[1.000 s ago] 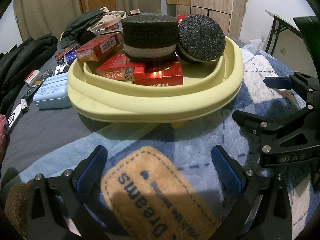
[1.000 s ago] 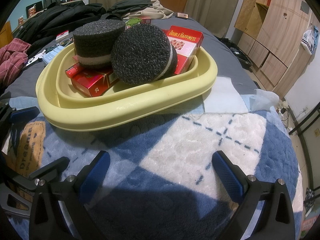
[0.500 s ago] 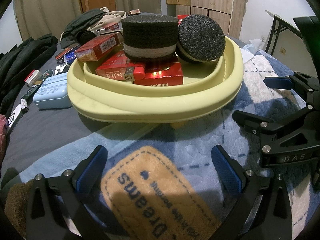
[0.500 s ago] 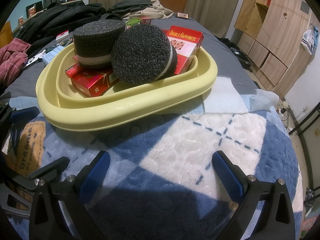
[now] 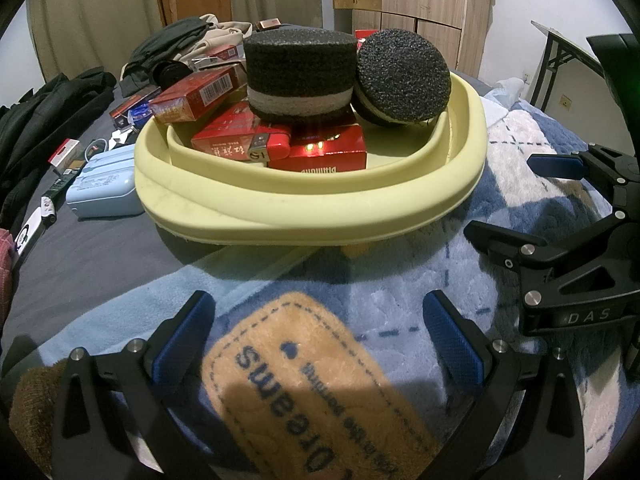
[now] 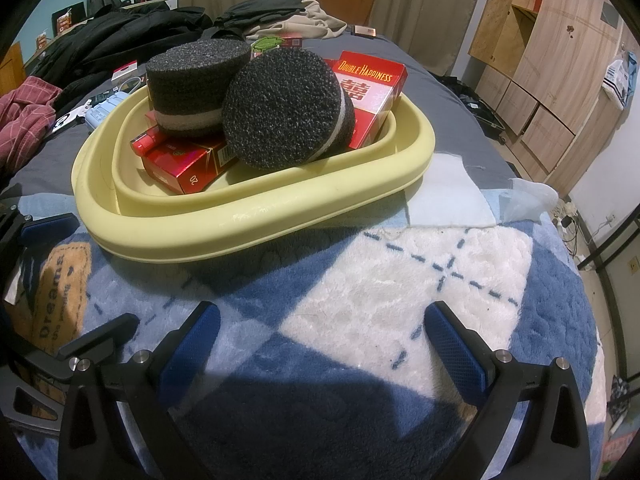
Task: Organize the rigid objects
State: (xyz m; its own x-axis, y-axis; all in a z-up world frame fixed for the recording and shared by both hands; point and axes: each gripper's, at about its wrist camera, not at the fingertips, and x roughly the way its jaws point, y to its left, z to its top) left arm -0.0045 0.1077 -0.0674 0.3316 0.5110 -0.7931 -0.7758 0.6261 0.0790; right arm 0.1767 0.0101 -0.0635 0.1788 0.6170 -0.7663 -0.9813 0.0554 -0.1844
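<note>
Straight ahead of both tools sits the yellow tray (image 5: 312,208), loaded with red boxes (image 5: 320,152) and two black foam discs (image 5: 300,72): one lies flat atop the boxes, the other leans on edge against the tray's far wall, likely propped there for lack of flat room. Left tool (image 5: 320,340) hangs spread wide over the blanket (image 5: 400,280), nothing between its fingers; right tool (image 6: 320,344) is equally agape and empty, just short of the tray's near rim. Off beyond the left tool's left finger, a pale blue case (image 5: 104,188) and loose red packs remain on the bed, probably next to gather.
</note>
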